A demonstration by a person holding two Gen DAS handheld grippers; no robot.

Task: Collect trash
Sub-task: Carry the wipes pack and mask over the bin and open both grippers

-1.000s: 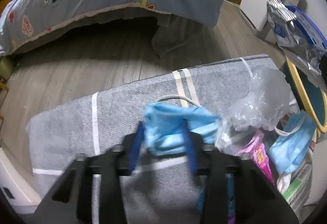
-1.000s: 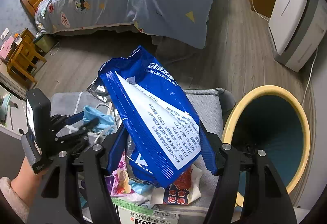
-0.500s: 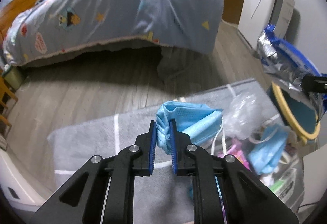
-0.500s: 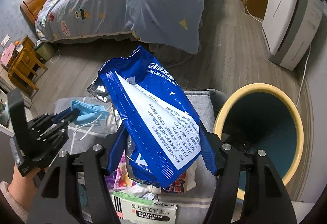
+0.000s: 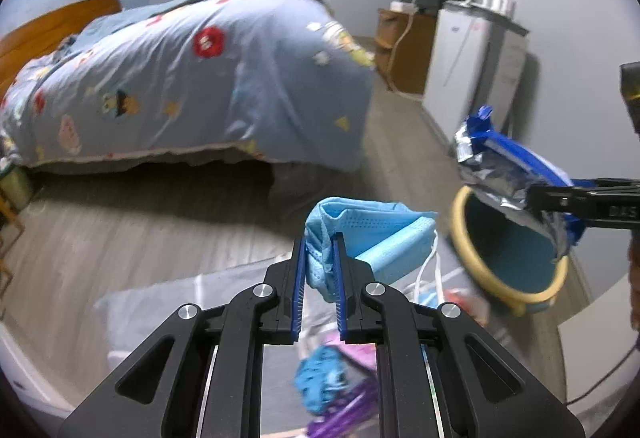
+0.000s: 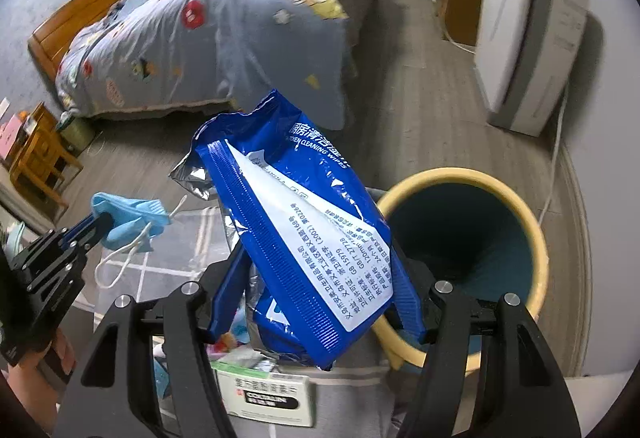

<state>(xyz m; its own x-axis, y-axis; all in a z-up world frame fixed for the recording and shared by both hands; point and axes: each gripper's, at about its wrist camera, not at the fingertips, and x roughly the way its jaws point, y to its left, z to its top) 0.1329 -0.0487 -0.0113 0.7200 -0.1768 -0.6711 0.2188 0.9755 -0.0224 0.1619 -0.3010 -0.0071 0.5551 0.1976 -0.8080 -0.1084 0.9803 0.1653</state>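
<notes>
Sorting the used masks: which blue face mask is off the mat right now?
The folded blue mask pinched in the left gripper jaws, ear loops dangling. The other blue mask lies in the litter pile on the grey mat.

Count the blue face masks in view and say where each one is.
2. One face mask is pinched in the left hand-held gripper, lifted above the grey mat. A second face mask lies blurred in the trash pile below; more may be hidden there.
</notes>
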